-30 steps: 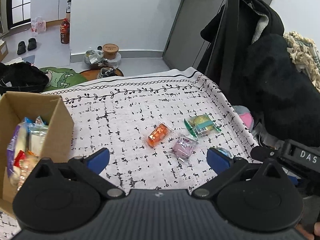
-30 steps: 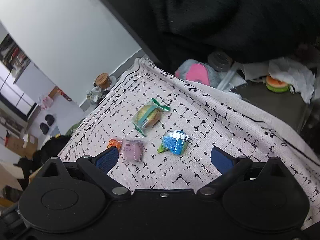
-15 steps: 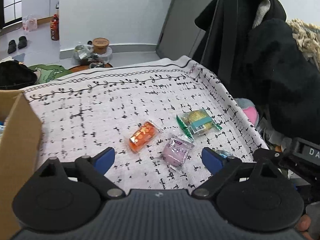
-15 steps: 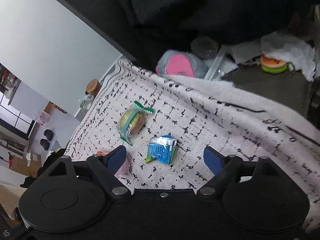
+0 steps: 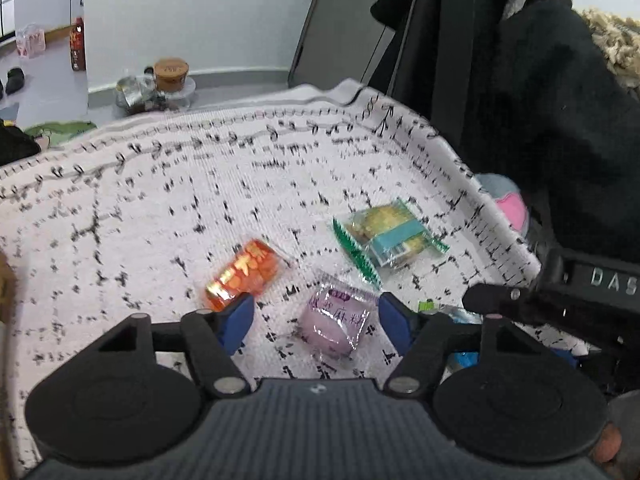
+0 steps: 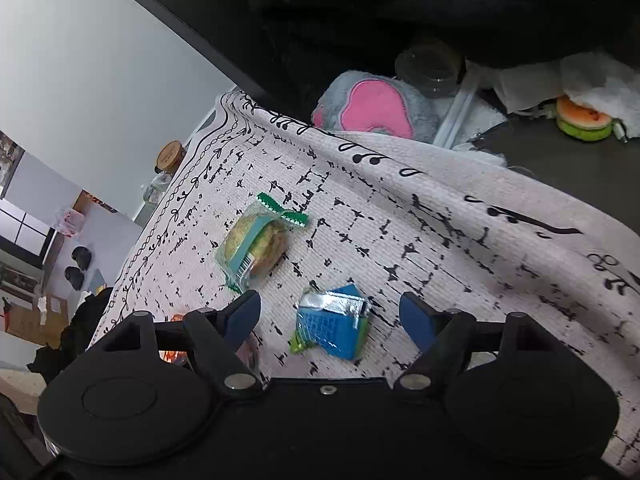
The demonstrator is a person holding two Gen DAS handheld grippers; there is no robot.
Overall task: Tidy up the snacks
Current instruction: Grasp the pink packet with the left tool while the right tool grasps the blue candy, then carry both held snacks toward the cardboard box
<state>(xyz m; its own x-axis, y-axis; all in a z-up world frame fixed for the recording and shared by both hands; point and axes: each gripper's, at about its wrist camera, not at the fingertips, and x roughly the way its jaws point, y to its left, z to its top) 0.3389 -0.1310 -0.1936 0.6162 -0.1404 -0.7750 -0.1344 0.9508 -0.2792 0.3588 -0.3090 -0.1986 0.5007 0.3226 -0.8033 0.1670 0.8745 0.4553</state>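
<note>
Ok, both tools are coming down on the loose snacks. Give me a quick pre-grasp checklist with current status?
1. Purple snack packet sits between the left tool's pads: ok. Its jaws have just been closing and do not yet press on it.
2. Blue snack packet sits between the right tool's pads: ok. Jaws also just closing, no contact yet.
3. Left pad clear of neighbours: not ok. The orange snack packet lies right at the left tool's left pad.
4. Green-edged cake packet clear of the right tool: ok, it lies beyond the pads.
5. Packets flat on the patterned cloth: ok.
6. Drop-off box in view: cannot tell.
</note>
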